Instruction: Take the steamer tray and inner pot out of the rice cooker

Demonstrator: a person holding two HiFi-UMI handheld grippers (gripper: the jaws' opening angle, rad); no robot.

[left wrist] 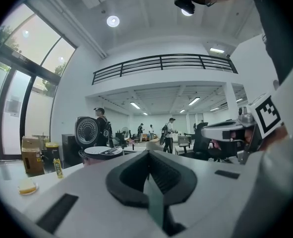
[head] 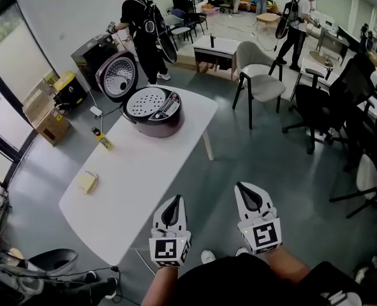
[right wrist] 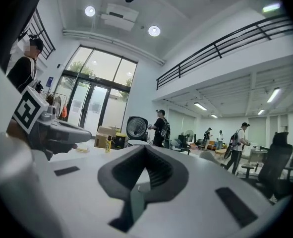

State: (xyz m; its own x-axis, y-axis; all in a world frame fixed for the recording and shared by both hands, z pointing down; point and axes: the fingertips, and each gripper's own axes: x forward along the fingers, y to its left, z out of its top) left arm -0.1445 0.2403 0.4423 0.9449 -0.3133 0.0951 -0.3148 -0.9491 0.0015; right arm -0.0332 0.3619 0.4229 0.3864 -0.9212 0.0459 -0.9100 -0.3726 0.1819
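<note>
Plainly, square markers point(head: 170, 250): left tongs point(head: 175, 199), right tongs point(head: 242, 186).

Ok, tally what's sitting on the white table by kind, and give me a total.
Rice cooker: 1
Steamer tray, sitting in the cooker: 1
Small yellow bottle: 1
Pale yellow pad: 1
Total: 4

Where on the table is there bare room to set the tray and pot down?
Bare: the wide stretch of table between the rice cooker and the near edge, right of the yellow block. Tighter: the far left, between the small bottle and the cooker.
</note>
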